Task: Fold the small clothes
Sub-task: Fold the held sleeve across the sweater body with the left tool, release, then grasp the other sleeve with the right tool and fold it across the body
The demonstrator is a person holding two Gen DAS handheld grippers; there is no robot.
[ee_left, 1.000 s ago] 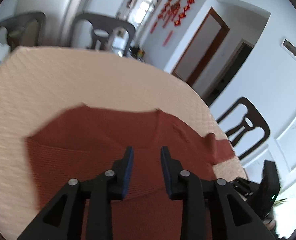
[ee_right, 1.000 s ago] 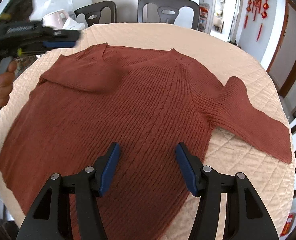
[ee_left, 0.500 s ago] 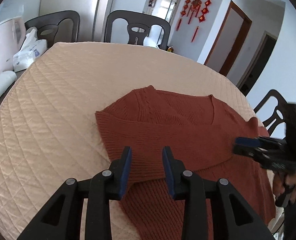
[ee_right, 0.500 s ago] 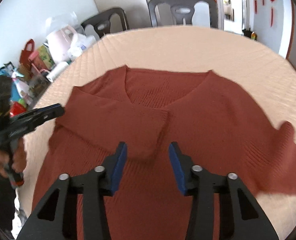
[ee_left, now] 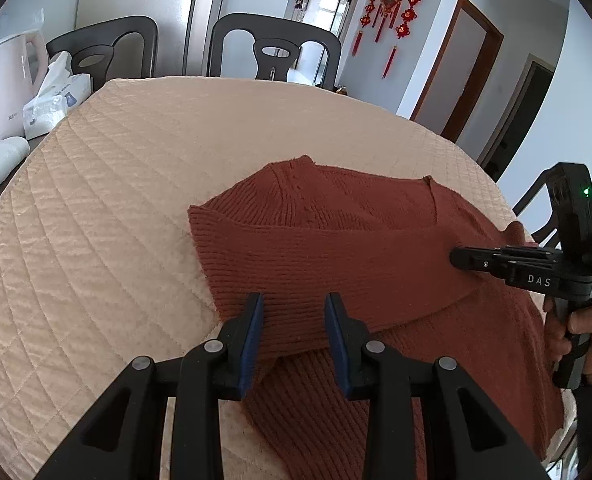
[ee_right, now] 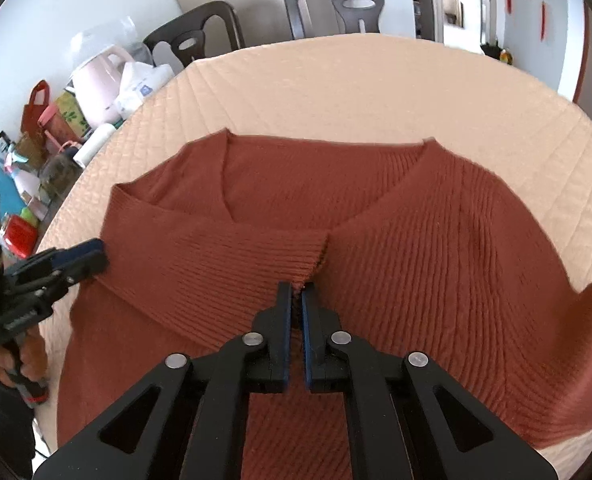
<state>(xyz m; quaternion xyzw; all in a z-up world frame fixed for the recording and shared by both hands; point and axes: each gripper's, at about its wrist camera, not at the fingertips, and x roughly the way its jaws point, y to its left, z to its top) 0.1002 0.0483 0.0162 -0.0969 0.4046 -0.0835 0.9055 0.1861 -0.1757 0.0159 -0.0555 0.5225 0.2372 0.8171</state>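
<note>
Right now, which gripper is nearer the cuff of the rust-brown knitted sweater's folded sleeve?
Right. The right gripper is shut on the cuff; the left gripper sits open at the sleeve's folded end.

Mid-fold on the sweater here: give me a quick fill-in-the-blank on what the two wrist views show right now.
1. The rust-red ribbed knit sweater lies on a quilted ____ tablecloth.
2. The right claw is shut on the cuff of the folded-over ____.
3. The left claw is ____, pads straddling the sleeve's fold.
4. The neckline is ____-shaped.

Missing: beige; sleeve; open; V
</note>
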